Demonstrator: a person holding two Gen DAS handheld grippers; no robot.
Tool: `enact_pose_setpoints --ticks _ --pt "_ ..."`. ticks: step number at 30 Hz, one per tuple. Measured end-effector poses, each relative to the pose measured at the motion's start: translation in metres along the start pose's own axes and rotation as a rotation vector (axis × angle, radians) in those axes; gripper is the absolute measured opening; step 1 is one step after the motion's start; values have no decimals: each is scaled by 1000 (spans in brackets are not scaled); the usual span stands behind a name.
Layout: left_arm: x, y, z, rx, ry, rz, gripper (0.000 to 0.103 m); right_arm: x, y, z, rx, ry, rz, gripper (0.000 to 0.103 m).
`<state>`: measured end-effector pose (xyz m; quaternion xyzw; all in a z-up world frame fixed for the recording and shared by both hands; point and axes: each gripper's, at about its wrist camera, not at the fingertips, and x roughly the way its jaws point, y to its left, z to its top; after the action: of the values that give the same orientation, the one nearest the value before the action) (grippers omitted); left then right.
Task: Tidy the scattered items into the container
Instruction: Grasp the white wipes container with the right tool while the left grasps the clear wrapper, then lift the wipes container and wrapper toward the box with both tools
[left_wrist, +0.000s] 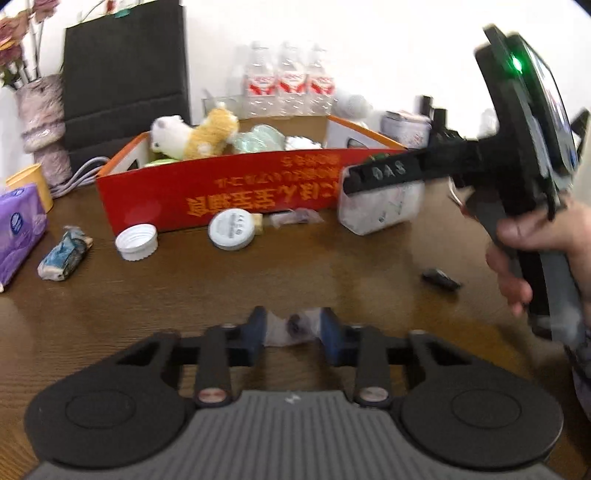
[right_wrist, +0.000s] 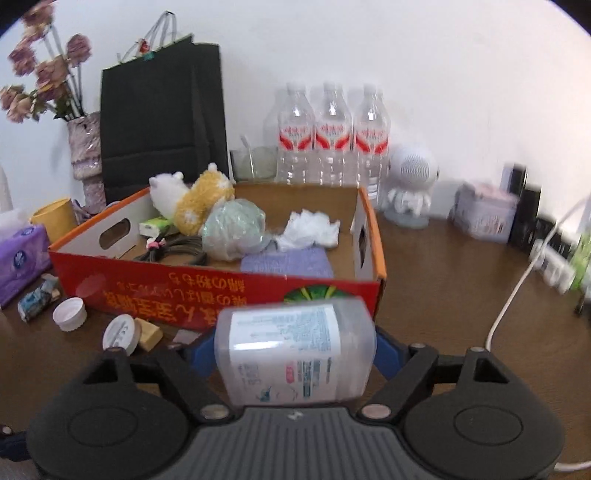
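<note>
Now both hands are loaded. The right gripper has its fingers clamped on a clear labelled jar, held on its side just in front of the red box, not yet over the rim. The left gripper has its fingers closed on a small crinkly wrapped item, low over the surface. My worry: that smooth jar could roll out of the grip, or clip the box's near wall if it isn't lifted enough. Only the right view looks down into the box: plush toy, cable, tissue. Only the left view shows the black scrap lying loose.
</note>
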<state>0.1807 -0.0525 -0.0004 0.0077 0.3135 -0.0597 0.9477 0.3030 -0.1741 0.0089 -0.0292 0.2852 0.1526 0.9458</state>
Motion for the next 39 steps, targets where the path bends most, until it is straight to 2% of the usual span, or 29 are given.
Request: enact_pose_setpoints --ticks 1,3,7,10,12,17,20,24,28,34,39 --pt "0 3 1 -17 0 0 8 -2 0 0 5 5 -3 82" --pt "1 6 1 -34 0 -6 8 -4 4 0 1 8 6 81" --pt "-4 5 -1 -31 -17 16 7 -35 16 0 4 -75 -16 81" --pt "-27 5 -3 -43 -73 36 7 -76 23 -3 25 -135 -29 82" --pt "-50 5 -6 -61 -129 56 7 -107 28 -10 45 -177 -7 82" --pt "-97 10 -18 -146 -209 139 7 -169 45 -41 77 -226 32 82" --pt "-128 7 -29 -154 -266 178 7 -198 59 -70 60 -248 39 82" --pt "-169 2 -56 -153 -294 154 7 -230 74 -105 28 -237 53 82" --pt "-196 -5 -78 -128 -302 140 7 -264 81 -136 24 -290 65 82" --pt "-210 -11 -89 -111 -310 138 7 -285 76 -162 86 -323 76 82" --pt "-198 -8 -83 -122 -324 147 7 -283 71 -159 95 -378 41 82"
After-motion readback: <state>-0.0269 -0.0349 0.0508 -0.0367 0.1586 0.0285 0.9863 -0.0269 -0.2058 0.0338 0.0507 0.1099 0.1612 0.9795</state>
